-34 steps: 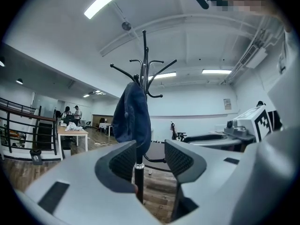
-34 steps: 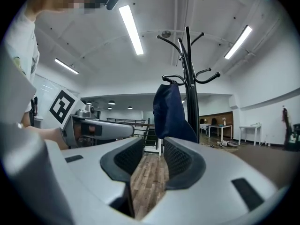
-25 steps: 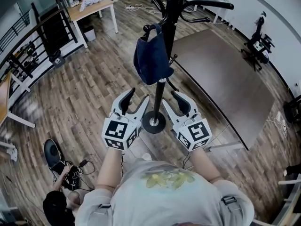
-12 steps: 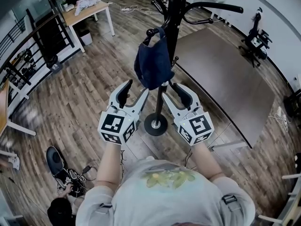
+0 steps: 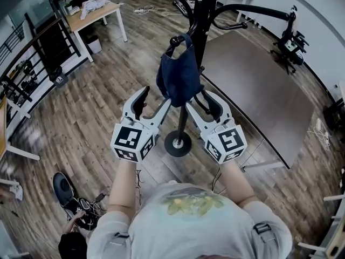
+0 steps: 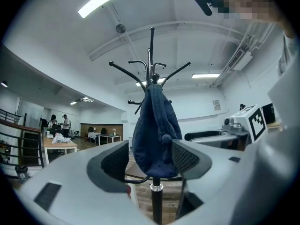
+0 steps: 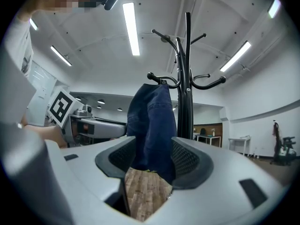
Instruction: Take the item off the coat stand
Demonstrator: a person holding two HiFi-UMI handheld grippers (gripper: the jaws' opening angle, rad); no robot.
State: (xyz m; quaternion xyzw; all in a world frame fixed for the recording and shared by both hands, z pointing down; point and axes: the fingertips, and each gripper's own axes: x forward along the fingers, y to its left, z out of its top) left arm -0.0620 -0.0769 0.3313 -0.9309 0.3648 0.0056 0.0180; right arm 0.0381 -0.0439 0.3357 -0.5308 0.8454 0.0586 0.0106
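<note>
a: what's nearest?
b: wearer's arms, then both grippers side by side over the wood floor [image 5: 81, 112]. left gripper [image 5: 155, 97] sits left of the stand pole, right gripper [image 5: 202, 102] right of it.

a: fingers?
b: both sets are apart and opening. nothing is clamped. in the left gripper view the cap [image 6: 154, 130] hangs in the gap of the left gripper [image 6: 150, 158], pads clear of it. same in the right gripper view: cap [image 7: 152, 121] shows between the spread pads of the right gripper [image 7: 153, 161], with no pressing.

a: where's the cap exactly?
b: the blue cap [image 5: 178, 77] is on the coat stand [image 5: 198, 15], hung from a hook on the left of the pole. it droops, and its bottom edge is just beyond the gripper tips. the stand base [image 5: 178, 143] is on the floor between the grippers.

a: further out?
b: brown table [image 5: 253, 85] right of the stand, light desk [image 5: 97, 12] far left, railing [image 5: 32, 53] along the left edge.
</note>
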